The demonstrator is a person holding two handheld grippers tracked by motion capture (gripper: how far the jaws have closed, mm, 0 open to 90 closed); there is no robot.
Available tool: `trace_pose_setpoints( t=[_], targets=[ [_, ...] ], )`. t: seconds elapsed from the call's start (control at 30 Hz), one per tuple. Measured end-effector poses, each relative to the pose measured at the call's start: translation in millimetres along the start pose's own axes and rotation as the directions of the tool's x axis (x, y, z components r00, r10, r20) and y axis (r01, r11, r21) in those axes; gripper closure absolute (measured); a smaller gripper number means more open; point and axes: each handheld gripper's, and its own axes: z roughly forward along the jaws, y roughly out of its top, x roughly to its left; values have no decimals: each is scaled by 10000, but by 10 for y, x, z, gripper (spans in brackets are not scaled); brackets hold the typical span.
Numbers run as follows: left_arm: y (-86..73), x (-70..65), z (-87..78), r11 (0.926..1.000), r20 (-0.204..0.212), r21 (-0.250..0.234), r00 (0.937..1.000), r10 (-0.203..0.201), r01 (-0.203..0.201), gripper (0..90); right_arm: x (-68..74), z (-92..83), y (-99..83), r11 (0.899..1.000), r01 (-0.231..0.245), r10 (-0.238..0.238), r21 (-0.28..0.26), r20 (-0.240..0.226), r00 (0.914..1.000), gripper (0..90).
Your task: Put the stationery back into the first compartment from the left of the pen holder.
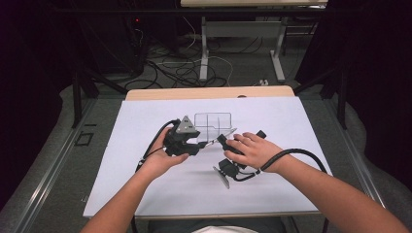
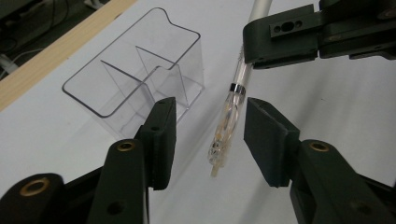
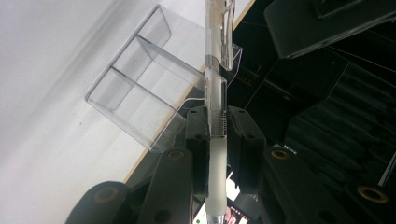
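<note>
Pen (image 2: pixel 227 116): one, clear plastic barrel with a metal band and a clip, held in the air just in front of the clear organizer (image 2: pixel 135 77), tip end pointing down toward the white sheet (image 1: pixel 145 184). Looks light and stiff, smooth barrel so probably slippery; thin plastic, could crack or pop out if squeezed hard. Best hold is likely the ribbed grip section, where the pads get some bite, not the tapered tip.

Right gripper (image 3: pixel 217 123): jaws fully closed on the pen's barrel, pinching it at the ribbed part, pen running straight up between the pads toward the organizer. In the high view this gripper (image 1: pixel 224 142) sits to the right of the organizer's front edge.

Left gripper (image 2: pixel 210 126): jaws partly open, one either side of the pen's lower end, pads not touching it as far as I can see. Gap on both sides. In the high view it (image 1: pixel 194 145) is at the organizer's front left corner.

Organizer: one, transparent, rigid, three compartments by the dividers, upright on the sheet, nothing in it. Light, so a knock from the pen could likely slide it.

Counts: one pen, one organizer, two grippers, one white sheet under the organizer, one wooden table (image 1: pixel 209 92) edge showing behind the organizer.
</note>
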Motion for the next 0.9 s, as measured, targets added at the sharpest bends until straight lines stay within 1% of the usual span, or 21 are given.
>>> trace_pose_setpoints(
  t=[0.07, 0.13, 0.2, 0.23, 0.27, 0.3, 0.33, 0.37, 0.4, 0.43, 0.47, 0.5, 0.53, 0.57, 0.6, 0.63, 0.67, 0.7, 0.8, 0.83, 0.9],
  targets=[
    [27, -6, 19, 9995, 128, 280, 9998, 157, -160, 573, 5, 16, 3, 9997, 65, -63, -215, 103, 9999, 791],
    [51, -20, 51, 9990, 182, 405, 9996, 197, -205, 583, 5, 11, 4, 9999, 132, -132, -70, 10, 9999, 791],
    [69, -35, 89, 9986, 211, 473, 9995, 242, -251, 602, 12, 17, 12, 9997, 110, -108, -197, 109, 9999, 791],
    [79, -37, 105, 9980, 287, 564, 9992, 285, -301, 607, 7, -6, 26, 9998, 177, -177, 47, 8, 9998, 791],
    [88, -43, 121, 9972, 329, 676, 9990, 312, -334, 607, 7, -6, 26, 9998, 177, -177, 47, 8, 9998, 791],
    [94, -49, 142, 9965, 318, 731, 9988, 381, -404, 624, -13, -11, 50, 9988, 499, -499, -27, 88, 9987, 791],
    [102, -58, 157, 9955, 338, 827, 9985, 441, -468, 624, -13, -11, 50, 9988, 499, -499, -27, 88, 9987, 791],
    [112, -61, 165, 9937, 416, 956, 9976, 551, -589, 627, 4, 12, 49, 9985, 425, -418, -336, 218, 9989, 791],
    [123, -63, 168, 9909, 466, 1131, 9966, 686, -735, 641, 0, -28, 71, 9989, 432, -432, 154, -1, 9991, 791],
    [124, -77, 184, 9916, 387, 1079, 9969, 679, -718, 643, -1, -5, 75, 9979, 603, -598, -222, 203, 9980, 791],
    [131, -82, 186, 9906, 479, 1176, 9967, 649, -701, 643, -1, -5, 75, 9979, 603, -598, -222, 203, 9980, 791],
    [136, -78, 192, 9887, 460, 1229, 9957, 806, -857, 648, 10, -1, 77, 9983, 510, -504, -272, 243, 9984, 791],
    [138, -83, 199, 9882, 454, 1271, 9957, 808, -859, 654, 14, 6, 78, 9981, 477, -465, -395, 313, 9984, 791],
    [145, -81, 200, 9856, 519, 1404, 9948, 873, -938, 661, 14, 5, 80, 9979, 506, -492, -409, 333, 9982, 791],
    [141, -87, 214, 9869, 488, 1337, 9952, 849, -908, 668, 7, -9, 85, 9982, 546, -539, -264, 261, 9982, 791],
    [148, -85, 214, 9847, 544, 1464, 9947, 870, -942, 675, 5, -10, 85, 9978, 598, -590, -269, 269, 9979, 791],
    [148, -85, 224, 9842, 504, 1466, 9944, 931, -996, 686, 8, -8, 83, 9977, 619, -610, -293, 290, 9977, 791],
    [147, -94, 237, 9856, 514, 1424, 9951, 847, -912, 686, 8, -8, 83, 9977, 619, -610, -293, 290, 9977, 791],
    [149, -104, 261, 9830, 498, 1544, 9944, 930, -997, 702, 11, -15, 90, 9977, 637, -630, -212, 342, 9974, 791],
    [152, -104, 265, 9804, 510, 1631, 9933, 1034, -1104, 709, 12, -14, 93, 9977, 643, -635, -214, 345, 9974, 791],
    [150, -114, 283, 9797, 448, 1605, 9925, 1141, -1199, 728, 12, -12, 97, 9976, 645, -635, -256, 374, 9973, 791]
  ],
)
